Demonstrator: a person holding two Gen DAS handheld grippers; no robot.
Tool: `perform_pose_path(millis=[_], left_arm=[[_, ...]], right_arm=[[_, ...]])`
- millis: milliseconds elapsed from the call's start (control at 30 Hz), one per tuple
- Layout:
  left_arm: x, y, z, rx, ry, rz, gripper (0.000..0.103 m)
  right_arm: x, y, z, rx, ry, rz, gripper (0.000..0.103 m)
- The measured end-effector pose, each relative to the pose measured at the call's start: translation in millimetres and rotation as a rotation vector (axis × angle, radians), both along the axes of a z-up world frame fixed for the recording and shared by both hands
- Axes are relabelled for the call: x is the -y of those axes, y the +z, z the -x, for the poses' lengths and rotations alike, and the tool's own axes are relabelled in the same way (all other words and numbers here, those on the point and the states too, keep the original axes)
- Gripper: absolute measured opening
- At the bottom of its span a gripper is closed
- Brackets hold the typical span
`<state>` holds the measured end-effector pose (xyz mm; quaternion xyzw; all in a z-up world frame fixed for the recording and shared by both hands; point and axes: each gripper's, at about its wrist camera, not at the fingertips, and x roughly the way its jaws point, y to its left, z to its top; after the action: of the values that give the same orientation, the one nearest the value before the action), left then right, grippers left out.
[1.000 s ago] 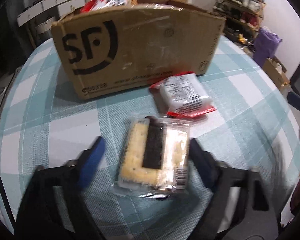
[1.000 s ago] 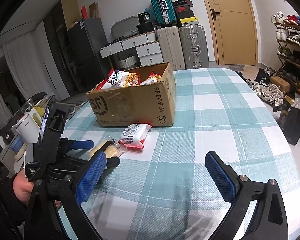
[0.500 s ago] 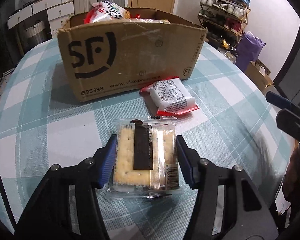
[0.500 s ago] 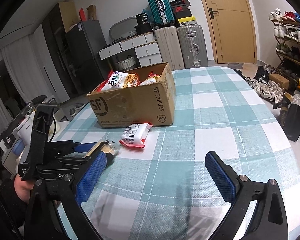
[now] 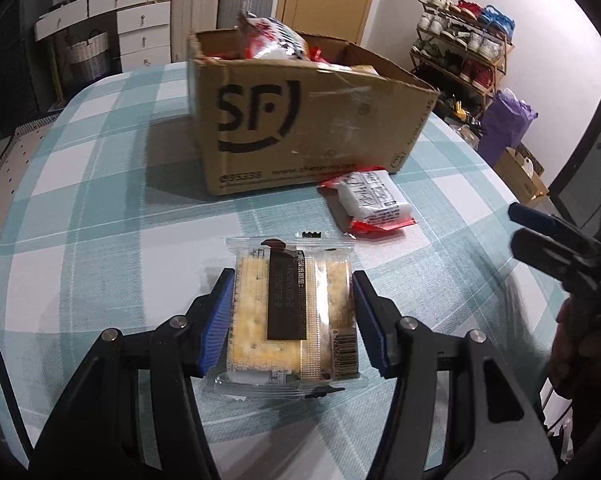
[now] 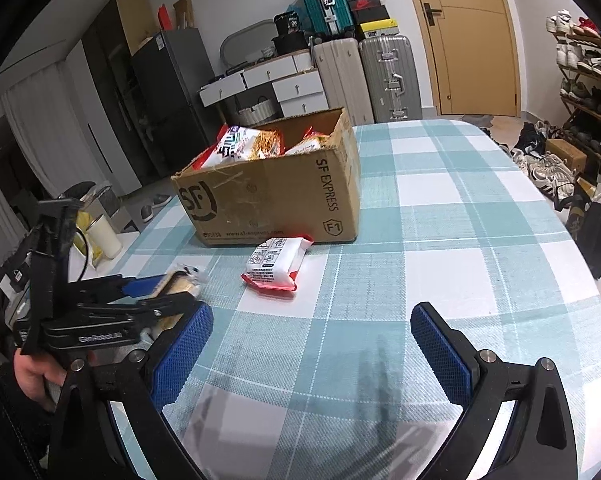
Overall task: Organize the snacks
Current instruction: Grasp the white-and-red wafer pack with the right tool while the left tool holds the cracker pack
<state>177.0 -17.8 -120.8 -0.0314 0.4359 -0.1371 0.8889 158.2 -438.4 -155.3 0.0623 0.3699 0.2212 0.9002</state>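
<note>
The left tool holds a clear-wrapped cracker packet by its two long sides, blue pads pressed against the film at about mid-length. The packet sits low over the checked tabletop, near the front edge; whether it is lifted clear or resting on the cloth cannot be told from either view. Ahead of it lies a small white-and-red snack pack flat on the tabletop, just in front of the corner of the open SF Express cardboard box, which already carries instant-noodle bags standing above its rim.

The right tool hovers over bare tabletop with its fingers spread wide and nothing between them.

The cracker packet looks light and flat, but its contents are brittle: a hard squeeze would likely crack the biscuits, and the glossy film gives the pads little friction. Taking it across the narrow width, as here, puts the pads on the stiff stack itself rather than on the loose sealed ends, which would crumple and slide. The white-and-red pack appears soft and pillow-like, so it should tolerate a firmer pinch across its middle. The box's open top leaves room behind the noodle bags for both.
</note>
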Motion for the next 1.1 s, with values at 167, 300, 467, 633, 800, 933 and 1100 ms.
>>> perform_pose_path(millis=[167, 300, 467, 633, 800, 933, 1100], left_arm=[[-20, 6, 11, 0.014, 0.033, 0.027, 0.054], [-39, 12, 21, 0.021, 0.065, 0.047, 0.054], [-54, 16, 29, 0.032, 0.096, 0.058, 0.054], [-70, 20, 38, 0.039, 0.127, 0.062, 0.054], [-85, 24, 46, 0.046, 0.151, 0.063, 0.054], [-95, 27, 53, 0.052, 0.175, 0.073, 0.054], [-105, 28, 59, 0.053, 0.191, 0.079, 0.054]], right_arm=[[-14, -9, -20, -0.044, 0.029, 0.001, 0.101], [-29, -14, -36, -0.065, 0.051, 0.015, 0.101], [-48, -17, -56, -0.072, 0.079, 0.041, 0.101], [-70, -20, -72, -0.061, 0.110, 0.106, 0.101], [-86, -25, -88, -0.081, 0.132, 0.145, 0.101], [-97, -29, -98, -0.105, 0.141, 0.147, 0.101], [-107, -37, -106, -0.112, 0.125, 0.181, 0.101]])
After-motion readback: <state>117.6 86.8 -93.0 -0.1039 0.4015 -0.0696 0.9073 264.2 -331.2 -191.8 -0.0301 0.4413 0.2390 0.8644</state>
